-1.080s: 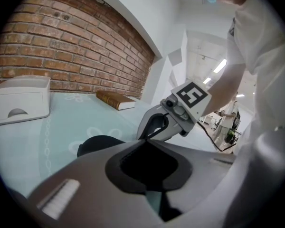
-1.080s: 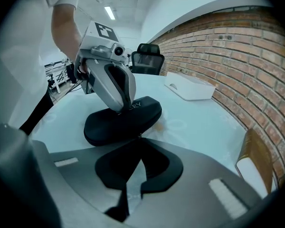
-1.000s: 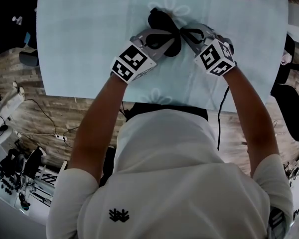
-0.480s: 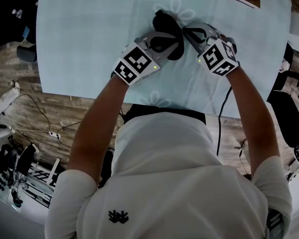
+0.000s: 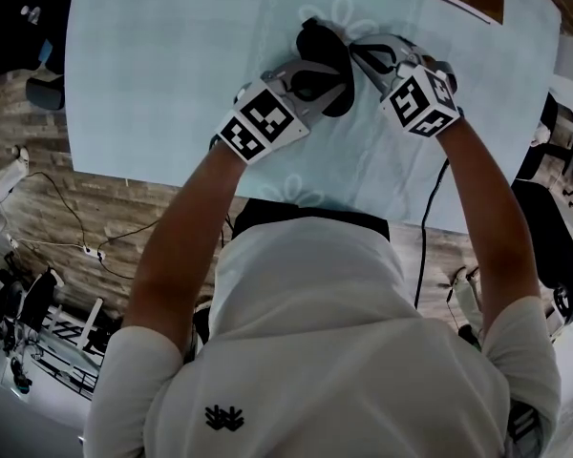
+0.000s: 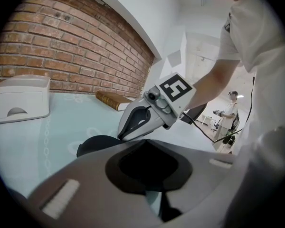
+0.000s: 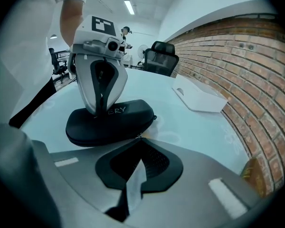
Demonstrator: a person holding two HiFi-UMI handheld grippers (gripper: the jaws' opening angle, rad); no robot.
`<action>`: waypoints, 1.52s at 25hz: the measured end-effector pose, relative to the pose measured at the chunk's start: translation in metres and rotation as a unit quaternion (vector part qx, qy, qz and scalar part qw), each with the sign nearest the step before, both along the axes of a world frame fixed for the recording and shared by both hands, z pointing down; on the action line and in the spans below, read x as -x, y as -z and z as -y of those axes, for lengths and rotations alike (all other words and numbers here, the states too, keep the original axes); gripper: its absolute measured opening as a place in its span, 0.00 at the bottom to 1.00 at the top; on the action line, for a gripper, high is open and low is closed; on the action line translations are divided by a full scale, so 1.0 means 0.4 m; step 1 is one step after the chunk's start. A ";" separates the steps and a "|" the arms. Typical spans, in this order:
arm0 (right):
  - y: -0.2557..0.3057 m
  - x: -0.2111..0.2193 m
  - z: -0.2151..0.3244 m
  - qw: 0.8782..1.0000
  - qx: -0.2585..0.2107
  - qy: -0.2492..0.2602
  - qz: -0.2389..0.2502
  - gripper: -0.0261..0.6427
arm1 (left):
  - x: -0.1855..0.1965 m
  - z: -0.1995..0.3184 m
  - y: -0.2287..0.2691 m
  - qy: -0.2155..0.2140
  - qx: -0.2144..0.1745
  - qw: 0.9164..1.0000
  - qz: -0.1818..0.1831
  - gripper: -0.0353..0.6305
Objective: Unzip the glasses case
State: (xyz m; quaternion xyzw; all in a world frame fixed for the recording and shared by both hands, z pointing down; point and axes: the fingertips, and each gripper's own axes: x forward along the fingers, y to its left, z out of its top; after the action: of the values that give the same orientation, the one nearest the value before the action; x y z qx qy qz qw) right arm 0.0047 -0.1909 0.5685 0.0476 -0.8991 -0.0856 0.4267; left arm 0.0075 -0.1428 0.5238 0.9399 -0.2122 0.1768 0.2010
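The black glasses case [image 7: 111,120] lies flat on a pale blue-green tabletop [image 5: 172,46], near its far edge in the head view and about midway across it. Its lid is down and pale lettering runs along its top. The tabletop's covering is smooth, with a faint flower-and-chain pattern printed on it. A white box [image 6: 19,99] stands well to one side of the case, and a brown book [image 6: 113,100] lies by the far corner. A red brick wall [image 6: 61,46] runs along the tabletop's far side. Elsewhere the room has white walls, strip lights on the ceiling, a black office chair [image 7: 160,58] and a wood-look floor [image 5: 105,208] with cables trailing over it. The person, in a white short-sleeved shirt, leans over the near edge with both arms stretched forward. The left claw [image 7: 101,109] stands almost upright over the case. Its jaws are drawn together and their tips press down on the case's top, just beside the lettering. The right claw [image 6: 119,137] comes in low from the other side, and its jaws are likewise closed. Their tips meet right at the case's near rim, where a small glinting zip pull [image 7: 139,136] sits pinched between them. The case thus lies between the two claws, touched by both.
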 end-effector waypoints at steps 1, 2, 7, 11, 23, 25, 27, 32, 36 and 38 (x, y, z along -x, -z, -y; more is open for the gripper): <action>0.000 0.002 0.003 1.000 -0.001 0.005 -0.001 0.04 | -0.001 0.000 0.000 0.000 0.000 1.000 0.000 0.13; 0.000 0.003 0.006 1.000 -0.002 0.009 -0.001 0.04 | -0.001 0.000 0.001 0.000 0.000 1.000 0.000 0.13; 0.001 0.013 0.020 0.999 -0.007 0.032 -0.008 0.04 | -0.002 0.001 0.002 0.000 0.000 1.000 -0.001 0.13; 0.001 0.023 0.030 0.999 -0.012 0.050 -0.013 0.04 | -0.002 0.001 0.003 -0.001 0.001 1.000 -0.003 0.13; 0.000 0.054 0.061 0.993 -0.023 0.111 -0.029 0.04 | -0.006 0.000 0.005 -0.006 0.006 1.000 -0.014 0.13; 0.000 0.060 0.063 0.991 -0.025 0.125 -0.033 0.04 | -0.005 0.000 0.007 -0.007 0.007 1.000 -0.015 0.13; 0.001 0.061 0.066 0.989 -0.029 0.140 -0.041 0.04 | -0.010 -0.001 0.009 -0.008 0.007 1.000 -0.018 0.13; 0.002 0.082 0.075 0.981 -0.044 0.179 -0.055 0.04 | -0.010 -0.001 0.010 -0.013 0.012 1.000 -0.025 0.13; 0.006 0.099 0.077 0.971 -0.064 0.221 -0.070 0.04 | -0.008 -0.005 0.011 -0.017 0.017 0.999 -0.029 0.13; 0.008 0.107 0.078 0.965 -0.075 0.241 -0.077 0.04 | -0.008 -0.007 0.011 -0.019 0.016 0.999 -0.030 0.13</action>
State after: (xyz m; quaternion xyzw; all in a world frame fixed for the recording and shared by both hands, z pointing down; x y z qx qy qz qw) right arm -0.0380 -0.2223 0.5655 -0.1454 -0.8395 -0.2564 0.4565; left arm 0.0105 -0.1401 0.5196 0.9452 -0.1852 0.1556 0.2191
